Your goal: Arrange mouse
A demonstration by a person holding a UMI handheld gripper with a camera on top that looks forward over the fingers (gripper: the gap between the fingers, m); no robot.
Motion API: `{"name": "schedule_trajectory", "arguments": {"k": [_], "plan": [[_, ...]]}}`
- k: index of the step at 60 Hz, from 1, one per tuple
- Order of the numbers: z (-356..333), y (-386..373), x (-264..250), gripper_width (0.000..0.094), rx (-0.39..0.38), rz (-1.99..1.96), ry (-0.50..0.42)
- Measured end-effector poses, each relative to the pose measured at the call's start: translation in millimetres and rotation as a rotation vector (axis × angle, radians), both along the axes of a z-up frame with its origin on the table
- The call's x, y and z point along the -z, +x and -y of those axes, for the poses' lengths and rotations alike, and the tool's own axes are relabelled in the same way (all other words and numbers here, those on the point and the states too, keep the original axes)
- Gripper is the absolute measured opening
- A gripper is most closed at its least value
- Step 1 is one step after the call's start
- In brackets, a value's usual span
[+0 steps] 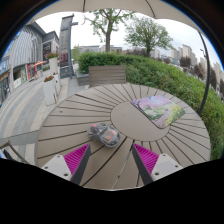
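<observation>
Jaws apart (nothing between), mouse (103, 133) just ahead on slatted round table (70, 118), beside mousepad (158, 108).

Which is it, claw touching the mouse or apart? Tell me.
Apart. The gripper view shows bare table between the open claw and the mouse ahead.

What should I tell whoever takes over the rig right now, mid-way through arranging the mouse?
Hand-held gripper: open, empty, fingers spread with a wide gap, above the near part of the round slatted table.
Mouse: on the table just ahead of the fingers, slightly toward the left one, not touched.
Mat: a colourful flat mat lies beyond, to the right, well apart from the mouse.
Done: nothing visible so far; the mouse has not been grasped.
Left: move forward, close on the mouse, then probably set it on or beside the mat.
</observation>
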State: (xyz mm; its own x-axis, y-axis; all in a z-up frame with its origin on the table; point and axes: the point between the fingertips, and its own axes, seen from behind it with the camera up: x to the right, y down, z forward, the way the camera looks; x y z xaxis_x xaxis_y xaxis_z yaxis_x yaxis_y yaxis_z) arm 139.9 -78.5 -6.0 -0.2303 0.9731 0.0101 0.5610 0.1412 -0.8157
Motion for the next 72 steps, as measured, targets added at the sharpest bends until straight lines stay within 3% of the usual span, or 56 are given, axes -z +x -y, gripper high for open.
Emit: {"name": "schedule_trajectory", "arguments": {"k": [17,36,41,43,45,56,66,72], "plan": [[8,-56,6,0.0856,-0.001,-0.012,0.008],[0,-100,12,0.0848,0.056,0.021,0.006],[3,-100,13,0.0728,0.049,0.027,0.005],[5,-99,12,0.0620,0.045,0.026,0.001],[9,-98,12,0.0437,0.035,0.027,0.002],[11,-99,-2,0.0340,-0.004,0.077,0.009],[-9,-142,-103,0.0338,-0.039,-0.024,-0.057],[-48,-195,-152,0.0338,-0.006,-0.095,-0.072]]}}
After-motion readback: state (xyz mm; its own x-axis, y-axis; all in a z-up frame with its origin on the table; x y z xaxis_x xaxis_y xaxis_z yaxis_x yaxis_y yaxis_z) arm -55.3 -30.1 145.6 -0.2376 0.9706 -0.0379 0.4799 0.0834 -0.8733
